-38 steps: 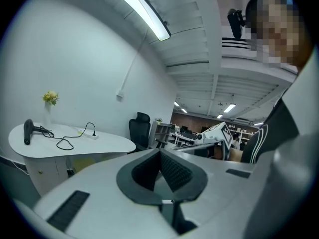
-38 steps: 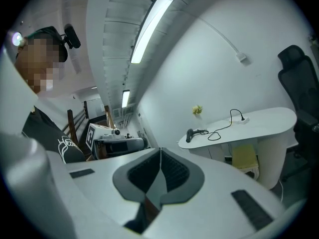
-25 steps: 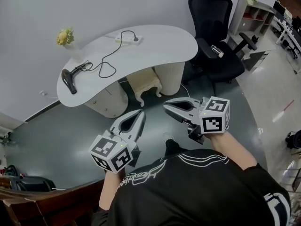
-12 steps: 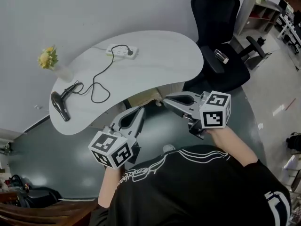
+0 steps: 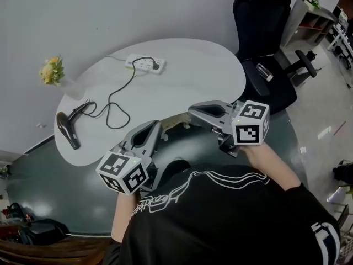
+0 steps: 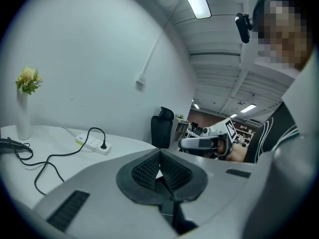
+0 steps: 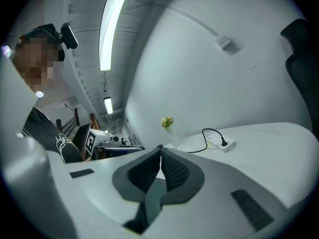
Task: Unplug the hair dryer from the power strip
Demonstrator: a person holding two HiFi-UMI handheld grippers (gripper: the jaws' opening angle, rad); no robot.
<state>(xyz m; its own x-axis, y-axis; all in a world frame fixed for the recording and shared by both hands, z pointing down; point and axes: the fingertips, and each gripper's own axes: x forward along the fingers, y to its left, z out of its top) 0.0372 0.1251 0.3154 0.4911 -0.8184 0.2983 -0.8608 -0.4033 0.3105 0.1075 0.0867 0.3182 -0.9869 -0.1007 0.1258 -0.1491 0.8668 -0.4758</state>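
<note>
The white power strip (image 5: 144, 64) lies at the far side of the white curved table (image 5: 209, 65), with a black plug (image 5: 157, 66) in its right end. A black cord (image 5: 118, 87) runs from the plug to the black hair dryer (image 5: 67, 130) at the table's left end. Both grippers hover over the near table edge, well short of the strip. My left gripper (image 5: 156, 125) is shut and empty, and so is my right gripper (image 5: 191, 110). The left gripper view shows the strip (image 6: 93, 144) beyond shut pads (image 6: 149, 169). In the right gripper view, the strip (image 7: 222, 143) lies far ahead.
A vase of yellow flowers (image 5: 53, 72) stands at the table's back left, by the wall. A black office chair (image 5: 270, 43) is at the table's right end. A small cream stool (image 5: 176, 121) peeks out under the near edge. Grey floor surrounds the table.
The person has stepped closer to the table. Both grippers, still shut, have moved forward from over the floor to over the table's near edge.
</note>
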